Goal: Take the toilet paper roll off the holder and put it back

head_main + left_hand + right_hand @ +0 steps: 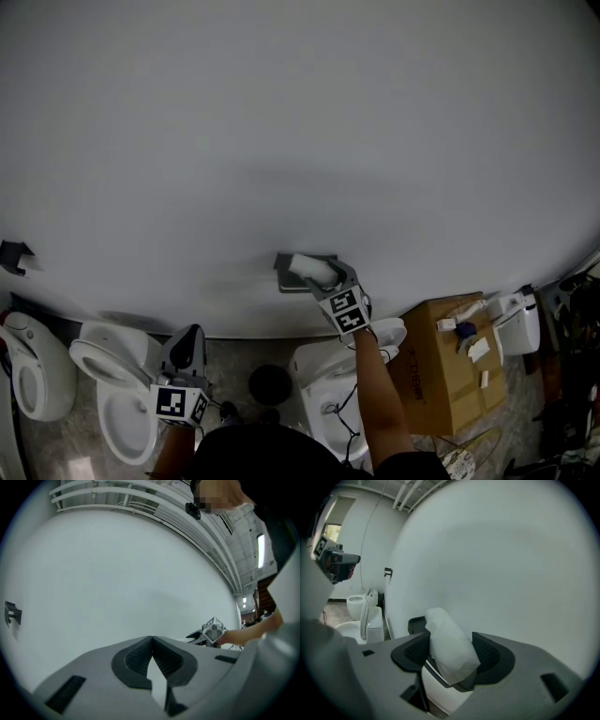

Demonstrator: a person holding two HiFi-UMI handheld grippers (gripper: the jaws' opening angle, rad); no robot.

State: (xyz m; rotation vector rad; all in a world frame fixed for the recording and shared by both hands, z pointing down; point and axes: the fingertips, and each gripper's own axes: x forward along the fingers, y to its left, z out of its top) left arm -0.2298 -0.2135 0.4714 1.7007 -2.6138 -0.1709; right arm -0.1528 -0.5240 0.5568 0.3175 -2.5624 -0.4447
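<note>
Two hand-held grippers show. Nearest the person, the left hand-held gripper [152, 641] sits low and level, its jaws closed together on nothing, facing bare wall. Further out and higher, the right hand-held gripper [451, 645] has its jaws partway apart and clamped on the roll [449, 641], with a ribbed pad pressing each side. The roll is off the holder, tilted up and away between the pads. Its far end is just beside the dark holder [415, 624], which is fixed to the wall [300, 141]; whether the two touch I cannot tell.

The roll looks soft. Its white surface is rounded and slightly dented where the pads bear on it, so it is likely very light and easy to crush. The paper itself tears easily, and a loose outer sheet could slip under the pads. A moderate squeeze across the middle of its sides seems the best hold, firm enough not to slide while leaving both ends and the core free for the holder. The core is not visible here.
</note>
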